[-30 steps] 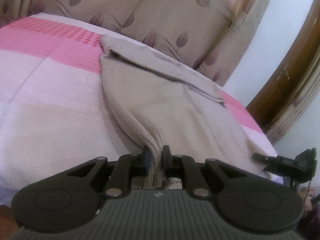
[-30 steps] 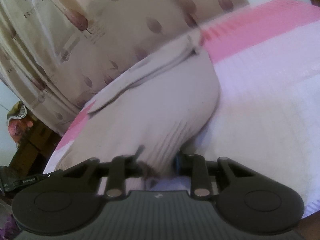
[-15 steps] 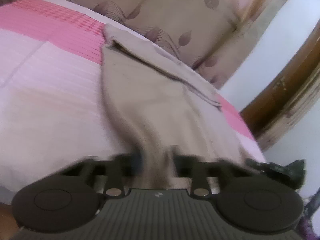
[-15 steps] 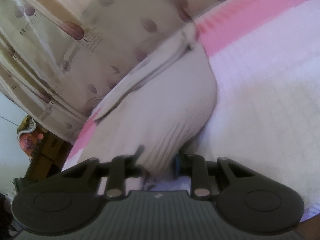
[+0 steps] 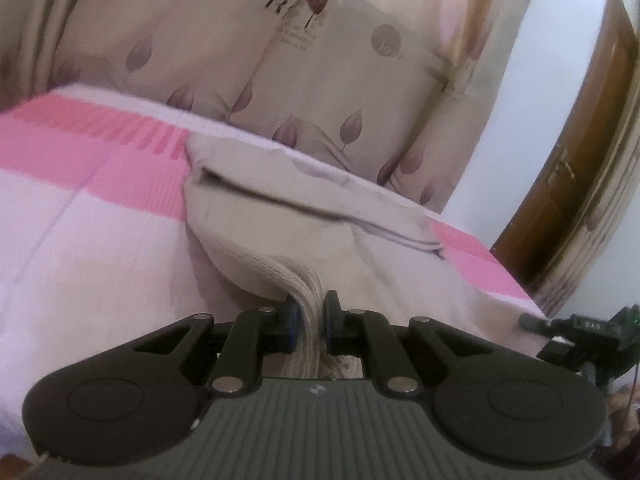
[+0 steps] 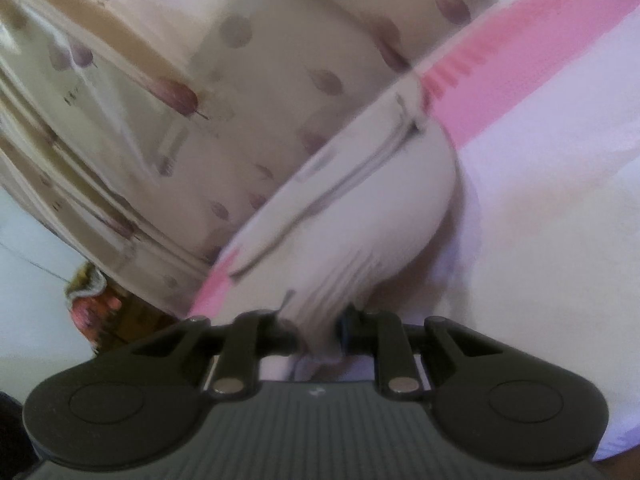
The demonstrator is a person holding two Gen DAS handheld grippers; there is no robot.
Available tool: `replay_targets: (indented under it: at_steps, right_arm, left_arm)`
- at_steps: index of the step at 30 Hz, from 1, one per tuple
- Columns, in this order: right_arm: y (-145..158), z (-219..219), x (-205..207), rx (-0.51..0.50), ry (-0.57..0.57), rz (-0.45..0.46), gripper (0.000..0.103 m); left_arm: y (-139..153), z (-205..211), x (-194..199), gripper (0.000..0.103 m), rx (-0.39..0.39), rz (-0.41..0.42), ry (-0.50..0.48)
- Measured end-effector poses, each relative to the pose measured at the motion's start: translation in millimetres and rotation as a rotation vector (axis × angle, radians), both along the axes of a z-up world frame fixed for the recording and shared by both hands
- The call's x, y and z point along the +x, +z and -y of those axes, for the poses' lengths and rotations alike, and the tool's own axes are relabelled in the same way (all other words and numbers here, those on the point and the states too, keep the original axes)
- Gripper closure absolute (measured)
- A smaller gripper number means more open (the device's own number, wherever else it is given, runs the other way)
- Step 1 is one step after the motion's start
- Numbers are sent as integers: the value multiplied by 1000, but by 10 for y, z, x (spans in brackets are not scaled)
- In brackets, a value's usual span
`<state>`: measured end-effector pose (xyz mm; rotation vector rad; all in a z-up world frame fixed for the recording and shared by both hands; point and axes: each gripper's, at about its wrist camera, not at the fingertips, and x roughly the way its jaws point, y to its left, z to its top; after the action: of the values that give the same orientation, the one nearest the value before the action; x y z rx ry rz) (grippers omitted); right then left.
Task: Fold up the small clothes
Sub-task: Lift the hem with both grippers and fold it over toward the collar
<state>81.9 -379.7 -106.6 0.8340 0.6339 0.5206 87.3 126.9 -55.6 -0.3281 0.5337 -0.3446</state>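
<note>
A beige knit garment (image 5: 280,224) lies on the pink and white bedspread (image 5: 92,232), its far part folded over near the curtain. My left gripper (image 5: 311,322) is shut on the garment's ribbed near hem and lifts it off the bed. My right gripper (image 6: 322,330) is shut on the ribbed hem at the garment's (image 6: 360,216) other near corner, also raised. The right wrist view is blurred. The right gripper also shows in the left wrist view (image 5: 576,326) at the right edge.
A beige curtain with leaf print (image 5: 320,60) hangs behind the bed. A wooden door (image 5: 580,140) and white wall stand at the right. Colourful items (image 6: 96,304) lie off the bed's left side. Bedspread (image 6: 540,200) extends to the right.
Both grippers have lifted the held hem and carried it forward toward the curtain. The garment has bunched and shortened between the hem and its far fold.
</note>
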Motion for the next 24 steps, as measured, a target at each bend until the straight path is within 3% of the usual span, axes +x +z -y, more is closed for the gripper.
replay_targets:
  at_steps: [6, 24]
  right_arm:
    - [77, -44, 71, 45, 2, 16, 84]
    - [345, 12, 434, 146, -51, 73, 83]
  left_arm:
    - [124, 91, 23, 91, 43, 40, 4]
    - [477, 175, 415, 91, 37, 76, 48]
